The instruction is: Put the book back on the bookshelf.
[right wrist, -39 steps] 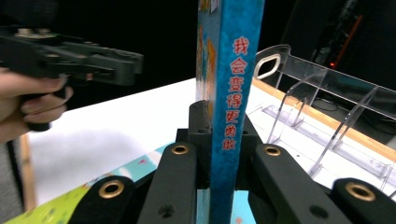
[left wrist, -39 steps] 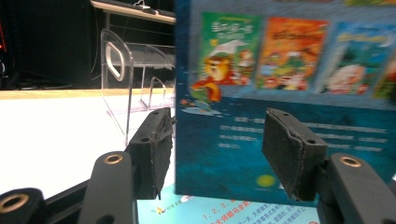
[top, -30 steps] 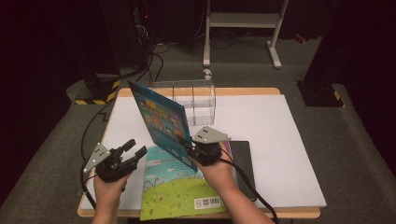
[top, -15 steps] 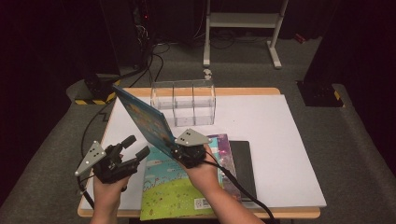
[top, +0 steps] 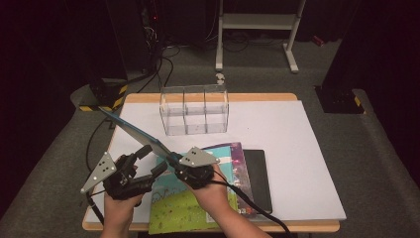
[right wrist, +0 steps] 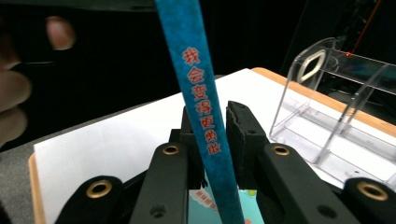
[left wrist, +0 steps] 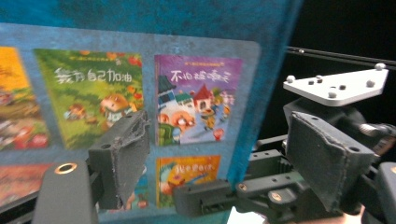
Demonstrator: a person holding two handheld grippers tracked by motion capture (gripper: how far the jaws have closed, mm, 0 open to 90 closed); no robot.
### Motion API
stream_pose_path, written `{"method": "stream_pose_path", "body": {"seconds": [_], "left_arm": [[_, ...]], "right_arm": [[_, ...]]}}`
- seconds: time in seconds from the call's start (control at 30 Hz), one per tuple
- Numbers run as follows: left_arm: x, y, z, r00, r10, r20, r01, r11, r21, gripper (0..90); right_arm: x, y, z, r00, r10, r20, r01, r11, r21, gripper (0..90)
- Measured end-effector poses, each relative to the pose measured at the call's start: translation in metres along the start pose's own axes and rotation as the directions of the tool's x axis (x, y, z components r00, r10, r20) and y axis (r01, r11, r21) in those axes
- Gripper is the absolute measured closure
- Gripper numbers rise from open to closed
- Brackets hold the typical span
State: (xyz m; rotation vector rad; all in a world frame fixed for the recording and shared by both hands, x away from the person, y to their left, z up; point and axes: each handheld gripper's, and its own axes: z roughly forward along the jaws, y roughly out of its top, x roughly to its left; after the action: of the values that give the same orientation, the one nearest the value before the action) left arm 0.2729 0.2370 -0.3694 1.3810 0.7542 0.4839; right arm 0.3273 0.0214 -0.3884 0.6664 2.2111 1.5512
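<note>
The right claw (top: pixel 174 163) was closed on the spine of a thin blue picture book (top: pixel 133 133), which stood lifted off the bench (top: pixel 297 163) near its front left corner, tilted up and away to the left. In the right gripper view the jaws pinched the book's spine (right wrist: pixel 205 121) near its lower end, well off the book's middle. The left claw (top: pixel 148 161) stood with its jaws wide apart just beside the cover (left wrist: pixel 140 84), holding nothing; whether either jaw touched the cover could not be told. Judged risk: with the grip low on a narrow edge, the book could pivot or slip between the jaws and drop onto the books (top: pixel 213 198) lying flat beneath, unless the left claw took hold. A further risk was the lifted corner striking the clear divided organizer (top: pixel 194 110) if swung toward the back. That organizer stood upright toward the back of the bench, and its three compartments appeared empty.
</note>
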Motion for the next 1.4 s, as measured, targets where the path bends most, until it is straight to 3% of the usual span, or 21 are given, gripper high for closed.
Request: {"method": "stream_pose_path", "body": {"seconds": [0.2,0.33,0.43,0.53,0.7,0.8,0.93,1.03,1.07,1.17,1.23,1.33,1.4], "left_arm": [[-0.002,-0.001,0.001,0.9999,0.015,-0.004,-0.016,0.9999,-0.005,22.1],[-0.002,-0.001,0.001,0.9999,0.012,-0.009,-0.012,0.9999,-0.005,22.3],[-0.003,-0.001,0.002,0.9996,0.018,-0.024,-0.018,0.9998,-0.006,22.2],[-0.004,-0.001,0.004,0.9988,0.017,-0.045,-0.017,0.9999,0.000,20.7],[-0.004,-0.002,0.005,0.9969,0.007,-0.078,-0.006,1.0000,0.007,19.1],[-0.005,-0.002,0.006,0.9939,0.019,-0.108,-0.017,0.9997,0.019,19.1],[-0.008,-0.002,0.007,0.9860,0.040,-0.162,-0.034,0.9987,0.037,18.0],[-0.009,-0.003,0.008,0.9758,0.063,-0.210,-0.052,0.9969,0.059,19.1],[-0.008,-0.004,0.009,0.9761,0.064,-0.208,-0.053,0.9968,0.059,19.2],[-0.009,-0.004,0.009,0.9749,0.065,-0.213,-0.053,0.9966,0.063,19.6],[-0.010,-0.003,0.009,0.9738,0.069,-0.216,-0.056,0.9962,0.067,20.2],[-0.010,-0.002,0.008,0.9726,0.076,-0.220,-0.060,0.9953,0.076,20.6],[-0.010,-0.002,0.006,0.9709,0.083,-0.225,-0.066,0.9944,0.082,22.4]], "right_arm": [[0.000,-0.001,-0.003,0.9998,0.015,-0.011,-0.015,1.000,-0.002,76.5],[-0.006,-0.009,-0.010,0.9974,0.057,-0.044,-0.057,0.998,0.006,70.3],[-0.007,-0.021,-0.018,0.9987,0.036,-0.037,-0.036,0.999,0.013,70.4],[-0.007,-0.025,-0.024,0.9964,0.048,-0.070,-0.046,0.998,0.030,70.4],[0.007,-0.027,-0.023,0.9931,0.014,-0.117,-0.010,0.999,0.036,68.6],[0.015,-0.029,-0.019,0.9905,-0.009,-0.137,0.015,0.999,0.043,67.2],[0.022,-0.032,-0.013,0.9881,-0.013,-0.153,0.022,0.998,0.053,66.7],[0.023,-0.033,-0.012,0.9871,-0.018,-0.159,0.028,0.998,0.061,65.3],[0.023,-0.034,-0.013,0.9874,-0.014,-0.158,0.025,0.997,0.069,63.6],[0.021,-0.037,-0.028,0.9899,-0.009,-0.142,0.018,0.998,0.062,60.9],[0.014,-0.041,-0.045,0.9945,-0.015,-0.104,0.020,0.999,0.047,59.6],[-0.013,-0.051,-0.075,0.9999,-0.015,-0.003,0.016,0.999,0.045,59.1],[-0.038,-0.063,-0.095,0.9962,0.001,0.087,-0.006,0.999,0.053,59.1]]}}
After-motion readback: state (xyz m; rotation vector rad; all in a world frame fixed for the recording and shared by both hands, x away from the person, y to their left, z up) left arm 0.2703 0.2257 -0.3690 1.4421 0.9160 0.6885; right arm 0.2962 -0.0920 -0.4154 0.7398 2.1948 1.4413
